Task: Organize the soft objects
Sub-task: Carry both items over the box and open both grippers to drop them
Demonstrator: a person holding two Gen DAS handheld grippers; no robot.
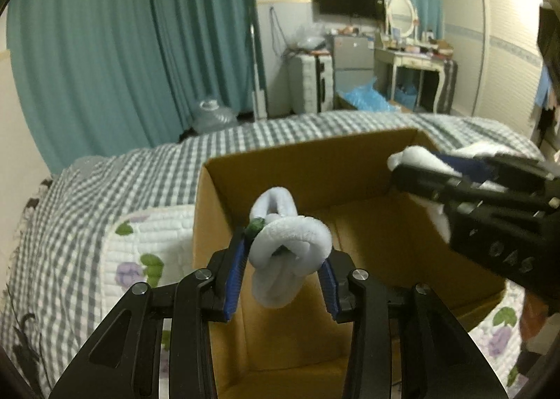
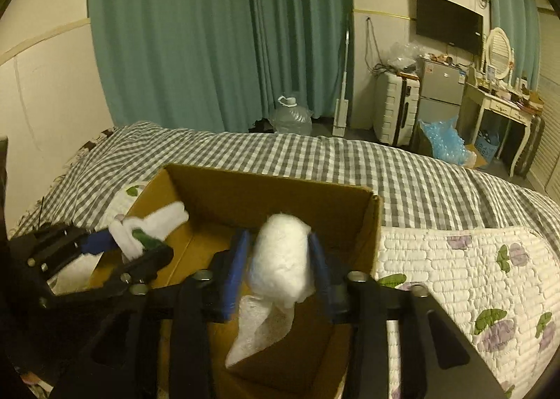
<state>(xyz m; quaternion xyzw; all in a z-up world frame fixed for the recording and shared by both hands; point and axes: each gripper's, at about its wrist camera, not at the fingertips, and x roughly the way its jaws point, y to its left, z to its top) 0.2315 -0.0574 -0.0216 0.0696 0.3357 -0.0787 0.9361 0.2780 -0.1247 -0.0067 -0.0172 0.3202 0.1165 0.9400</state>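
An open cardboard box [image 1: 308, 157] stands on the bed; it also shows in the right wrist view [image 2: 273, 185]. My left gripper [image 1: 283, 252] is shut on a pale fluffy sock bundle with a green patch [image 1: 290, 245] and holds it over the box's near left part. That gripper [image 2: 140, 241] and its bundle [image 2: 154, 224] appear at the left in the right wrist view. My right gripper [image 2: 278, 259] is shut on a white fluffy sock [image 2: 280, 259], which hangs above the box's inside. The right gripper [image 1: 420, 171] shows at the right in the left wrist view.
The box rests on a white floral quilted mat [image 2: 465, 276] over a grey checked bedspread [image 2: 350, 161]. Beyond the bed are teal curtains [image 2: 217, 31], a water jug [image 2: 290, 115], a suitcase [image 2: 395, 108], a small fridge [image 2: 441, 87] and a dressing table [image 2: 500, 101].
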